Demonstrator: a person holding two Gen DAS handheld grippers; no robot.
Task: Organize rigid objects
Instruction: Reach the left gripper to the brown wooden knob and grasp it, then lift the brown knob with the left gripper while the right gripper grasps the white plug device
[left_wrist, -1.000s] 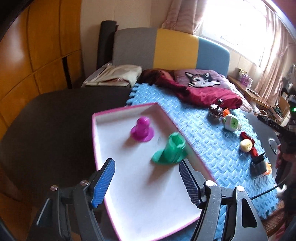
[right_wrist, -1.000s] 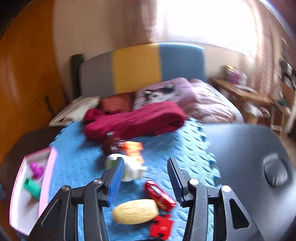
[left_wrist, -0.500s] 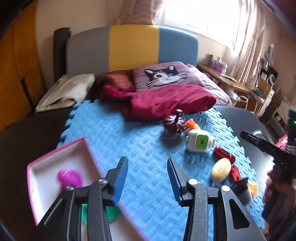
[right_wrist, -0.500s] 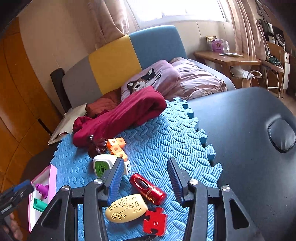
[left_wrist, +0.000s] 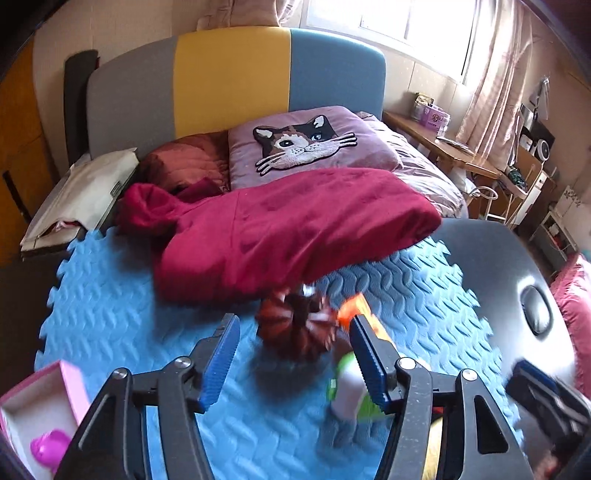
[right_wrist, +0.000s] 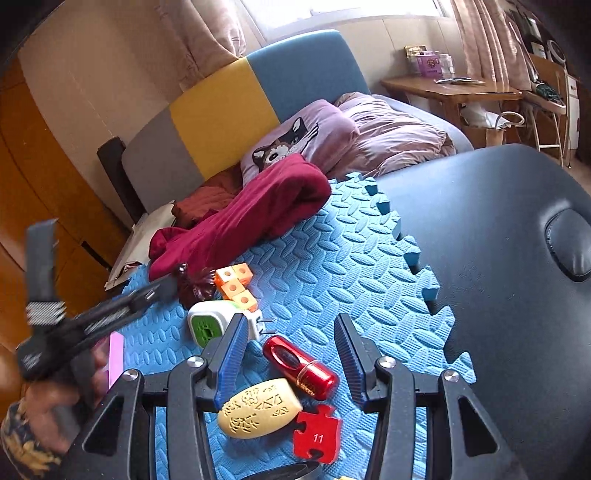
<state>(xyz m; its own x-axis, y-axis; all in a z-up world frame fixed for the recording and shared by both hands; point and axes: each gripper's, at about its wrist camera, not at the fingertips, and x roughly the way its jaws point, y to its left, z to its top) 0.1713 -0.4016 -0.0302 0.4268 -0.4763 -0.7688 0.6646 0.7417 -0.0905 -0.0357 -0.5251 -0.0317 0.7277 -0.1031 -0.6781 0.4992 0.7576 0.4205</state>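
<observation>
Right gripper: released, jaws wide, nothing between the pads, low centre of the right wrist view.
Puzzle piece: red, numbered 11, bottom centre on the mat.
Oval: yellow, touching the puzzle piece's left edge.
Red tube: between the right jaws, lying on the mat.
Plug: white and green, just left of the left pad.
Orange blocks: beyond the plug.
Left gripper: released, empty, jaws either side of the brown pumpkin.
Tray: pink-rimmed, lower left of the left wrist view, holding a magenta piece.
Blanket: crimson, far edge of the mat.
</observation>
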